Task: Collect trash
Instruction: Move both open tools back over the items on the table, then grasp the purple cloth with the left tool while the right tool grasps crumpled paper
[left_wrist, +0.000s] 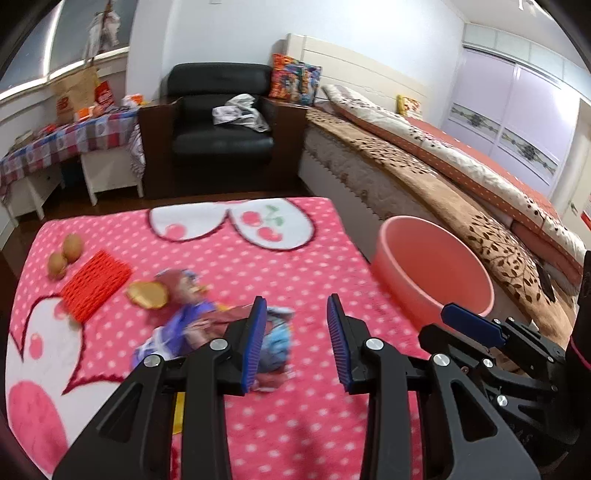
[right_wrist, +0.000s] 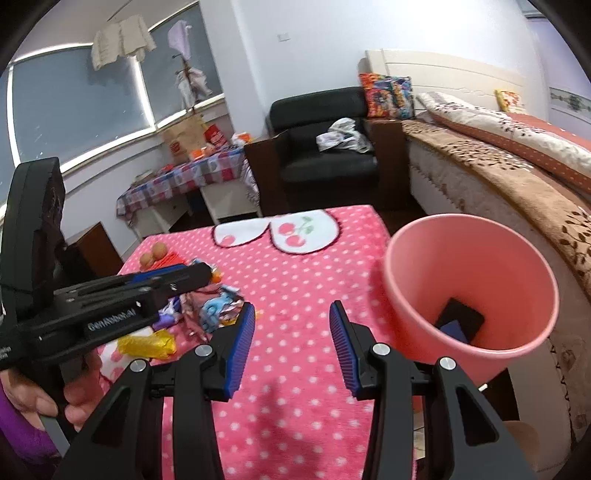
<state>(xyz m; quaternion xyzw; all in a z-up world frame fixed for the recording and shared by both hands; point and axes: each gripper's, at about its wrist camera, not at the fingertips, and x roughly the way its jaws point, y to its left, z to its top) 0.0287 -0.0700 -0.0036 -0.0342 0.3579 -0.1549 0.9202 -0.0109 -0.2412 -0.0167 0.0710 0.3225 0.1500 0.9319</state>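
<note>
Hovering over the pink dotted tabletop (left_wrist: 303, 266): left hand-held gripper (left_wrist: 297, 341) with jaws apart and empty, just above crumpled wrappers (left_wrist: 273, 343); right hand-held gripper (right_wrist: 291, 347) likewise parted, gripping nothing. Standing at the tabletop's right edge, a pink bin (right_wrist: 469, 258) with dark items inside. Lying farther left, a red foam net (left_wrist: 96, 284).

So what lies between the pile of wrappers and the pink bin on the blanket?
Nothing lies there: only bare pink dotted blanket separates the wrapper pile from the pink bin. The right wrist view shows it best; the left wrist view agrees.
</note>
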